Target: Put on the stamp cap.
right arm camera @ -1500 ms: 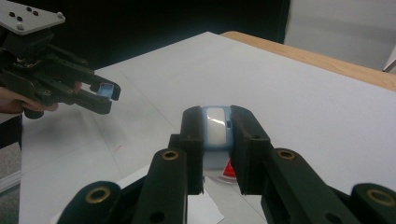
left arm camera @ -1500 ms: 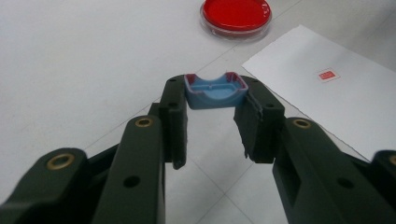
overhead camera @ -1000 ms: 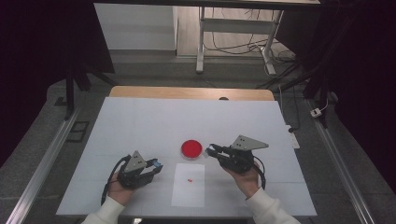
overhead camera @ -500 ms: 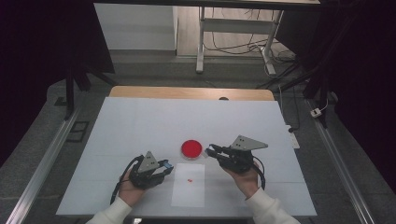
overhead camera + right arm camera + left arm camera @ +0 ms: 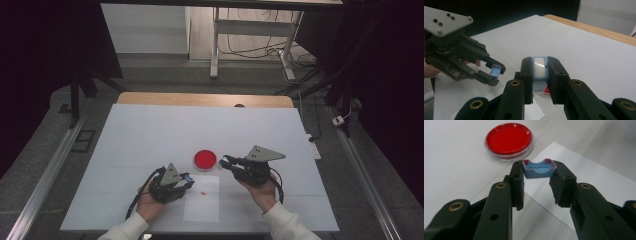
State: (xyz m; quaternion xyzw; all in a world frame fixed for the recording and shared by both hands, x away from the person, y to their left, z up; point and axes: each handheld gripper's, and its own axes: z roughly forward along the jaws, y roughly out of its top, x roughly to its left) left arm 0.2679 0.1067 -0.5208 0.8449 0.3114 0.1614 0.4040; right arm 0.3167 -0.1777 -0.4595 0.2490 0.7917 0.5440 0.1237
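left gripper (image 5: 186, 179) clamped on small blue cap (image 5: 539, 168), over white paper sheet (image 5: 202, 210); right gripper (image 5: 226, 162) clamped on blue-white vial (image 5: 539, 68), beside red petri dish (image 5: 205, 159)

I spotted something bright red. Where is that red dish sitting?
The red dish sits on the white table, between the two tools, just beyond the paper sheet.

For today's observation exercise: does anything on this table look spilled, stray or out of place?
Yes: a small red fleck lies loose on the white paper sheet, apart from the red dish. What it is cannot be told.
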